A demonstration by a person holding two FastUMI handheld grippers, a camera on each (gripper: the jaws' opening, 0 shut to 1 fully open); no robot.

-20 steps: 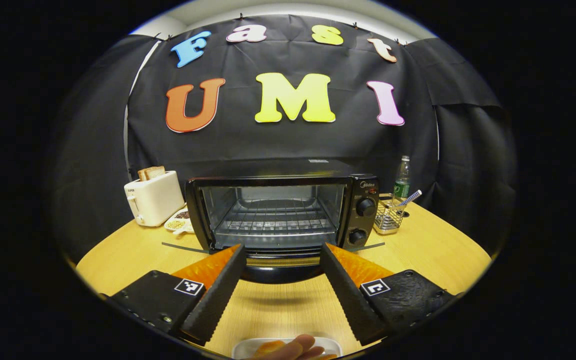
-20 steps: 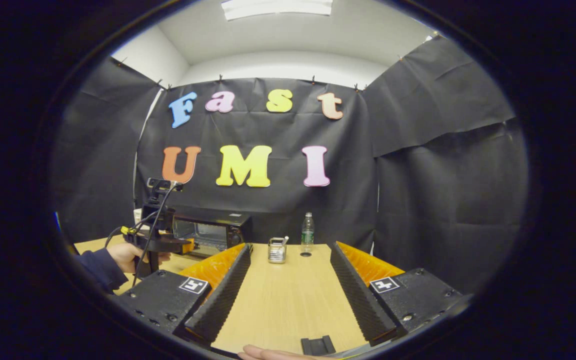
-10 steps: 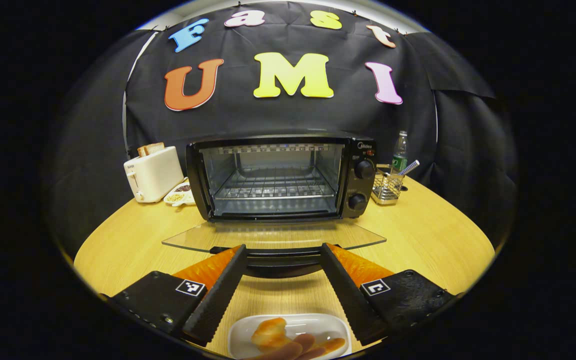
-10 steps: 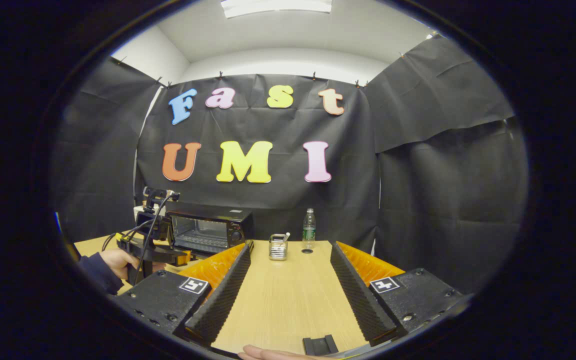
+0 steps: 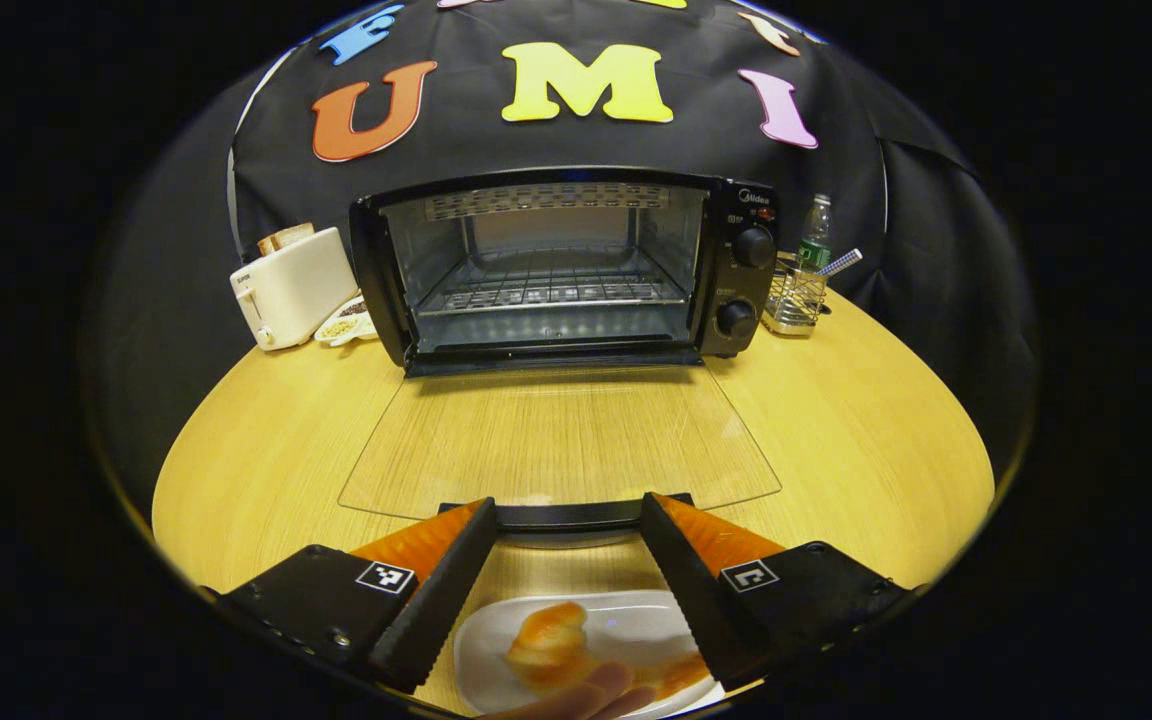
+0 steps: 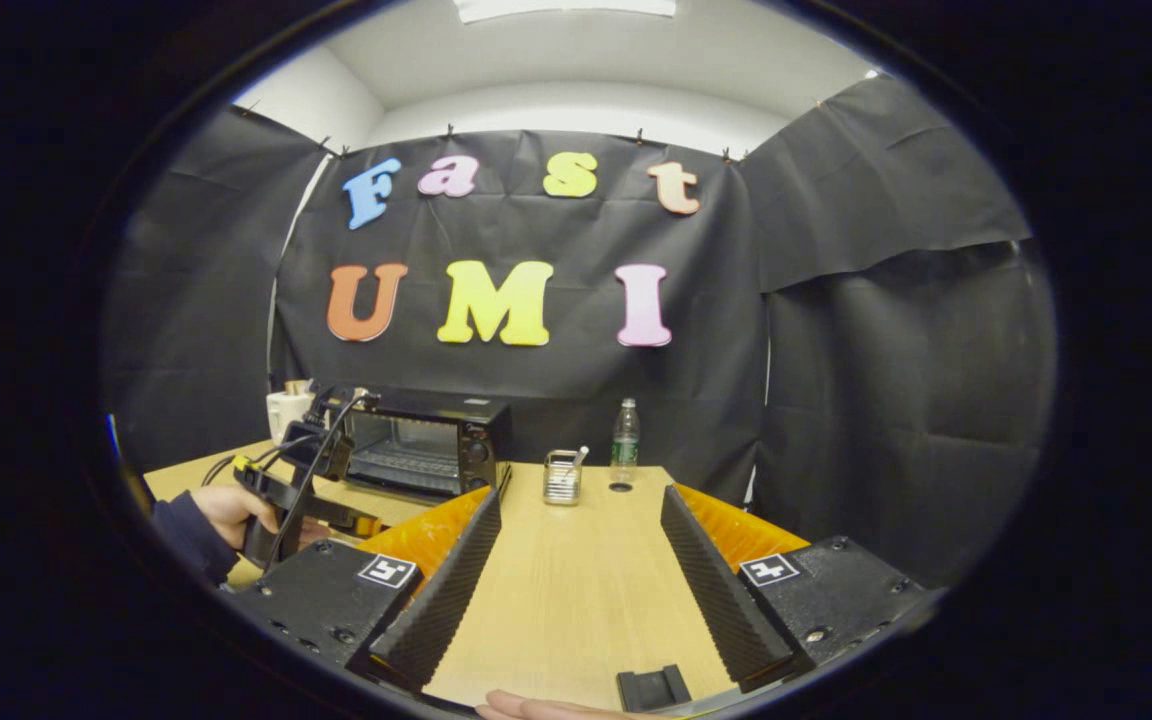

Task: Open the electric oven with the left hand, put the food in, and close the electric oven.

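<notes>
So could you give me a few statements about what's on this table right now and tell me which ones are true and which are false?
1. The oven door is closed. False: the glass door lies folded down flat in front of the open oven.
2. A white toaster stands left of the oven in the left gripper view. True.
3. The food is already on the oven rack. False: the rack is bare; the orange food lies on a white plate near the left gripper.
4. A wire basket and a bottle stand right of the oven. True.
5. The right gripper clamps the bottle. False: its fingers are spread over bare table.
</notes>
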